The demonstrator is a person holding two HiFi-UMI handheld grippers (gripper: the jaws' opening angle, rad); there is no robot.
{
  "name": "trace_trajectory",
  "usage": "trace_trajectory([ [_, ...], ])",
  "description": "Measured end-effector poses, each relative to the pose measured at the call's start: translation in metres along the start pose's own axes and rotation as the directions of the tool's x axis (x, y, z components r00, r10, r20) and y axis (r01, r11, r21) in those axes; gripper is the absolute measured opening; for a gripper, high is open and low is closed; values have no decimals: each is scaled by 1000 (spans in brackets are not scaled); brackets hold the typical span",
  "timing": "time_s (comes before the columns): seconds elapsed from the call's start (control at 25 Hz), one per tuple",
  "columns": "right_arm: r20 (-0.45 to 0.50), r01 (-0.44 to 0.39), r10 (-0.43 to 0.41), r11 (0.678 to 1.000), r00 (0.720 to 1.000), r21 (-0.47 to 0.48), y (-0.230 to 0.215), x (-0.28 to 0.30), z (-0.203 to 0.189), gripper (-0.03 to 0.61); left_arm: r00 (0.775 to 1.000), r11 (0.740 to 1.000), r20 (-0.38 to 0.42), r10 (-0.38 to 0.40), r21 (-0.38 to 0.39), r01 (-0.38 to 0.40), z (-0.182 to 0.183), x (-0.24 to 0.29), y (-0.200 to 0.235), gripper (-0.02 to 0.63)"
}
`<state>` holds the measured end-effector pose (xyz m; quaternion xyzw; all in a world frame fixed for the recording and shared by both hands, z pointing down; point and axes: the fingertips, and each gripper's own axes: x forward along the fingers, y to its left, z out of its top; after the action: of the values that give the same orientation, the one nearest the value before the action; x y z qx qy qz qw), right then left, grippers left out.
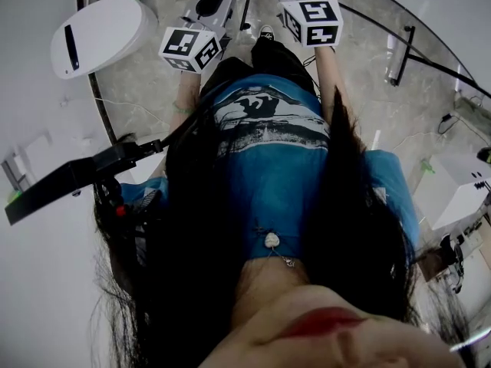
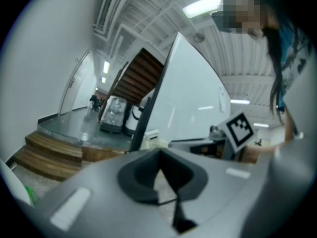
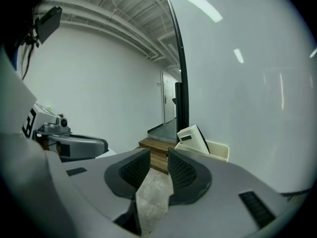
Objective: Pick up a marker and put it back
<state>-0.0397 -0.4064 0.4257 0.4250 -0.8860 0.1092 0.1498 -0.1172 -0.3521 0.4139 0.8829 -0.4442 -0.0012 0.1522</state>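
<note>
The left gripper (image 2: 159, 153) and the right gripper (image 3: 157, 157) sit side by side in front of the person (image 1: 268, 152), above the floor (image 1: 149, 90). A round machine (image 1: 100, 33) lies to the left of the left gripper. A box (image 1: 459, 194) stands well apart on the right. Ahead of the right gripper are wooden steps (image 3: 154, 152). A tub (image 3: 219, 150) sits just to their right, and a flat unit (image 3: 194, 138) leans in it.

A white rounded unit (image 1: 100, 33) with a black slot stands on the marble floor (image 1: 146, 83); wooden steps (image 2: 47, 155) meet a white wall (image 2: 44, 58).
</note>
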Motion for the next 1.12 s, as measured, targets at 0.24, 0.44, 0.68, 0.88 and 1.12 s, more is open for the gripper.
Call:
trace_trajectory([
  [0.24,86,-31,16,985,996,167,102,-85,-8,112,998,998,-8,-58,13,58,-15,-101,-52,3],
  [0.44,73,-13,-3,977,997,213,131,-96,-40,109,996,996,-35,-84,-7,84,-45,-129,-54,3],
  [0.68,28,30,-38,967,999,253,154,-121,-73,45,990,990,-50,-130,-55,127,-69,-146,-66,3],
  [0.88,-3,45,-46,970,999,237,167,-139,-83,37,985,982,-30,-171,-86,168,-73,-149,-80,3],
  [1.12,-14,42,-40,968,999,248,176,-150,-90,37,984,980,-25,-175,-97,172,-78,-157,-87,3],
])
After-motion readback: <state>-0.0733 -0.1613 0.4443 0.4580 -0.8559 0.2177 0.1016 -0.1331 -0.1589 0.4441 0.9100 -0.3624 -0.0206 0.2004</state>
